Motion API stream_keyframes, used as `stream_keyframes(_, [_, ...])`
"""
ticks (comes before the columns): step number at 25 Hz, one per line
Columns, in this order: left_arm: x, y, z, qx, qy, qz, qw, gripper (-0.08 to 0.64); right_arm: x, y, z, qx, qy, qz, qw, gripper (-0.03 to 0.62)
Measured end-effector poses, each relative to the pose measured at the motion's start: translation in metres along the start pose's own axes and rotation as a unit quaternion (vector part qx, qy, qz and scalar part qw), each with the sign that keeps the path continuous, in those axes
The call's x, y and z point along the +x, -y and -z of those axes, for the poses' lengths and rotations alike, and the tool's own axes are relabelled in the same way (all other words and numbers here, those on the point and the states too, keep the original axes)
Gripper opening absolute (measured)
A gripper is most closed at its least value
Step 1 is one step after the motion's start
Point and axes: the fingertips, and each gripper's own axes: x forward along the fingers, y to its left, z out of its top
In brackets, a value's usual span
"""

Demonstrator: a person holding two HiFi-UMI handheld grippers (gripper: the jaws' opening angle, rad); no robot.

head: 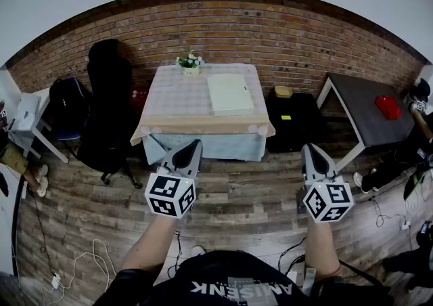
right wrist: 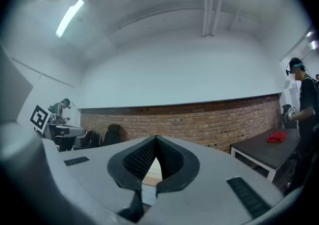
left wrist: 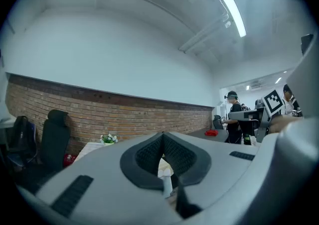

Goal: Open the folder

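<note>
A pale closed folder (head: 230, 93) lies flat on the right half of a small table with a checked cloth (head: 179, 98), against the brick wall. A small pot of flowers (head: 190, 61) stands at the table's back edge. Both grippers hang level over the wooden floor, short of the table's front edge. My left gripper (head: 195, 142) points at the table's left front corner; its jaws (left wrist: 162, 133) meet at the tip with nothing between them. My right gripper (head: 309, 147) is off the table's right front corner, its jaws (right wrist: 156, 137) also closed and empty.
A black office chair (head: 108, 105) and a bag on a white chair (head: 67, 101) stand left of the table. A black cabinet (head: 294, 122) and a dark table (head: 365, 118) with a red object (head: 388, 106) are at the right. Cables (head: 74, 264) lie on the floor.
</note>
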Motion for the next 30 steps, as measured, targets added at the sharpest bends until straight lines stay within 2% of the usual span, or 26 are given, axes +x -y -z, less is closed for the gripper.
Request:
stream_keyframes(10, [0.000,0.015,0.002,0.003,-0.001,-0.005,1.0000,0.013,-0.009,0.009,-0.002,-0.007,0.002,-0.003,1.000,0.040])
stream_keyframes(16, [0.012,0.019,0.001,0.005,-0.001,-0.012,0.9999,0.012,-0.007,0.021,-0.003,0.016,0.005,-0.008,1.000,0.041])
stream_keyframes(22, [0.041,0.020,-0.019,0.020,0.002,-0.011,0.9997,0.014,0.013,0.036,-0.015,-0.011,-0.004,-0.023,1.000,0.041])
stream_keyframes(26, [0.054,0.017,-0.027,0.001,0.007,-0.030,0.9995,0.013,0.019,0.052,-0.022,-0.001,0.002,-0.029,1.000,0.043])
stream_keyframes(30, [0.068,0.023,-0.035,0.010,0.012,-0.043,0.9990,0.014,0.023,0.067,-0.026,0.002,0.006,-0.035,0.999,0.043])
